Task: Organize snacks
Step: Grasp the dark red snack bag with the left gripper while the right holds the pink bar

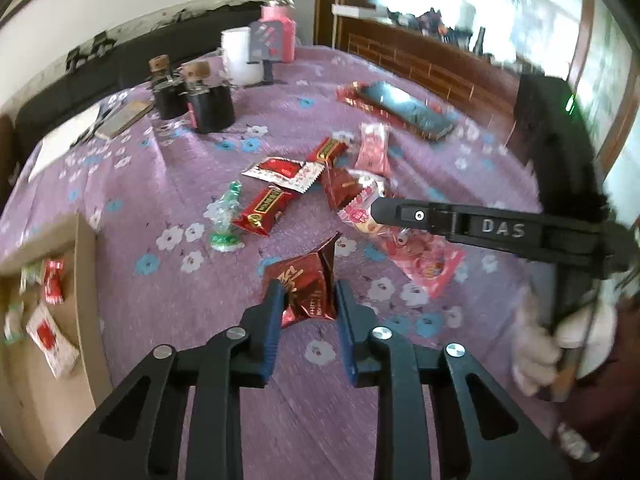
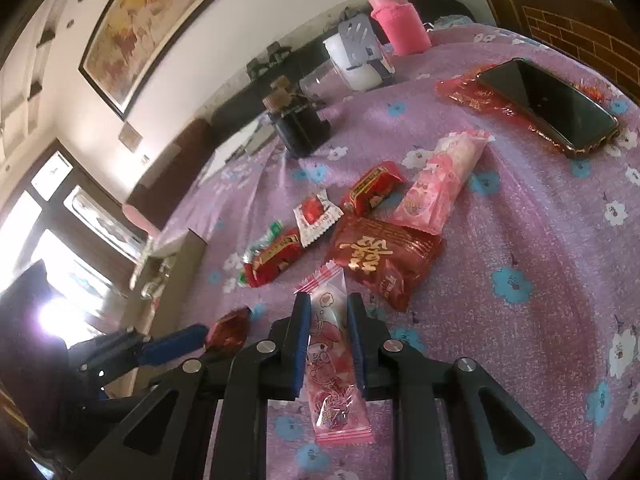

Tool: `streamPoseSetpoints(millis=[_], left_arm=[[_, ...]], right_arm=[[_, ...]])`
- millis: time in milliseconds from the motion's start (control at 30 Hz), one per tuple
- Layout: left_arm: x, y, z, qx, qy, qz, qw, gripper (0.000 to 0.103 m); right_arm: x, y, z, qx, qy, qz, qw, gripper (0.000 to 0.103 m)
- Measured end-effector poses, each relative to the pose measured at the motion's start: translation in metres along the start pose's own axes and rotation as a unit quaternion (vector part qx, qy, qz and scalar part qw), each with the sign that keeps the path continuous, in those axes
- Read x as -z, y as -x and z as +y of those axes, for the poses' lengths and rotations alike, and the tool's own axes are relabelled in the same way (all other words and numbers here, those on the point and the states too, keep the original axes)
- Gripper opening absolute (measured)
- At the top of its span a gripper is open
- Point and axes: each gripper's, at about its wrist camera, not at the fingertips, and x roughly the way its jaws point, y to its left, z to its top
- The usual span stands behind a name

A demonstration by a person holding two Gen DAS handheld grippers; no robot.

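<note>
Pinching: left fingers (image 1: 306,300) on red packet (image 1: 306,284), right fingers (image 2: 328,316) on pink packet (image 2: 334,372).

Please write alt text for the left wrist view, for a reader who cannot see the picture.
The left gripper has its jaws shut on a dark red snack packet above a purple flowered tablecloth. More red, pink and green snacks lie scattered ahead, where the right gripper reaches in from the right. A cardboard box at left holds several snacks.
</note>
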Motion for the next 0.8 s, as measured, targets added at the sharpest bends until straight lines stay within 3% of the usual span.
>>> streamPoseSetpoints(millis=[67,100,133,333,400,500,567,633,733,800], left_arm=[[0.003,0.013,0.009,0.018,0.026,-0.014,0.9994,0.02],[0.005,0.017,0.012,0.024,0.034,-0.019,0.9989,0.015],[0.006,0.024,0.017,0.033,0.044,-0.026,0.9982,0.004],[0.02,0.056,0.046,0.065,0.098,-0.058,0.9914,0.004],[0.025,0.057,0.051,0.052,0.108,-0.066,0.9906,0.005],[0.033,0.051,0.051,0.051,0.103,-0.049,0.9921,0.017],[0.037,0.043,0.043,0.041,0.089,-0.035,0.9946,0.033],[0.042,0.036,0.034,0.046,0.079,-0.022,0.9956,0.039],[0.047,0.031,0.022,0.053,0.072,-0.01,0.9959,0.04],[0.049,0.027,0.011,0.048,0.063,-0.006,0.9968,0.048]], right_arm=[[-0.001,0.002,-0.001,-0.008,-0.005,-0.005,1.0,0.02],[-0.001,0.003,-0.002,-0.011,-0.006,-0.008,1.0,0.02],[-0.001,0.005,-0.001,-0.016,-0.008,-0.009,1.0,0.02],[-0.001,0.002,-0.01,-0.078,-0.048,0.006,0.996,0.02],[-0.002,0.001,-0.012,-0.082,-0.055,0.011,0.995,0.021],[-0.002,0.0,-0.012,-0.065,-0.056,0.011,0.996,0.024],[-0.002,0.0,-0.011,-0.057,-0.052,0.008,0.997,0.033],[-0.001,0.001,-0.008,-0.04,-0.044,0.005,0.998,0.046],[0.0,-0.002,-0.001,-0.032,-0.026,0.01,0.999,0.047],[0.002,-0.006,0.005,-0.019,-0.012,0.018,1.0,0.047]])
